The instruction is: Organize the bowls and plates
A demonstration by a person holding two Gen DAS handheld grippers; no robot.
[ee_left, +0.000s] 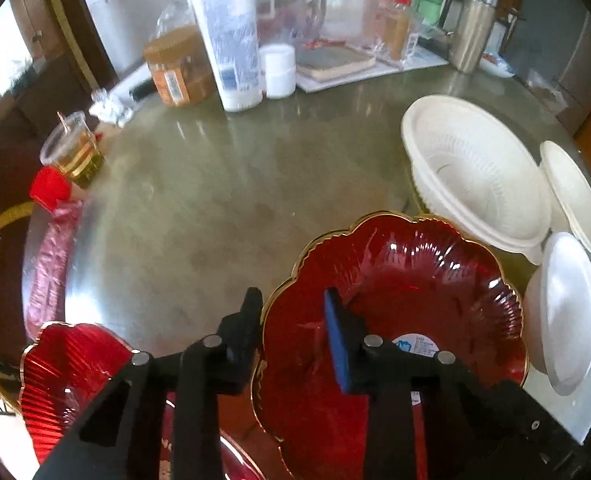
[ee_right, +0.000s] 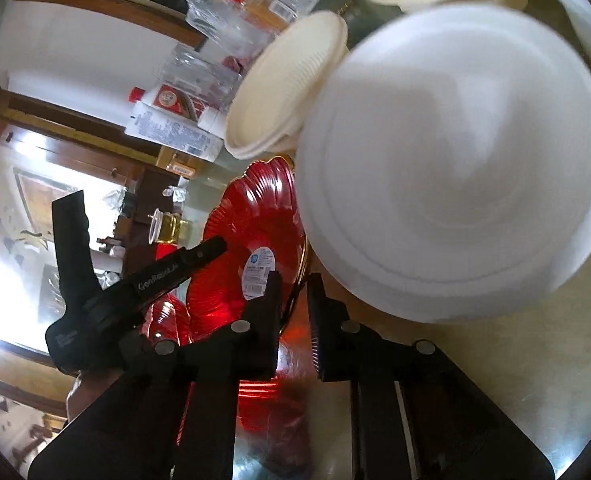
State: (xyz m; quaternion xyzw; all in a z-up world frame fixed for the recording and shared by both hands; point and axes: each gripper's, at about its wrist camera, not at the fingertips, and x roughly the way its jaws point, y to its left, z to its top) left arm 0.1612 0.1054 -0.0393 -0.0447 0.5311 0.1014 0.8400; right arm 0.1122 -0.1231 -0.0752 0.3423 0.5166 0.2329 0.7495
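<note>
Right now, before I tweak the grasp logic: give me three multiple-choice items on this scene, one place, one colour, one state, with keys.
1. In the left wrist view, where is the ribbed white bowl relative to the red plate?
A. beyond it, to the right
B. underneath it
C. to its left

2. What colour is the red plate's scalloped edge?
A. silver
B. gold
C. blue

3. How do the right gripper jaws stand?
A. wide open over bare table
B. closed on a white bowl
C. nearly shut on the red plate's edge

Key: 1 A, the bowl sits past the plate's right side; 2 B, a gold line trims the edge; 3 C, the edge runs between the narrow jaws in the right wrist view.
</note>
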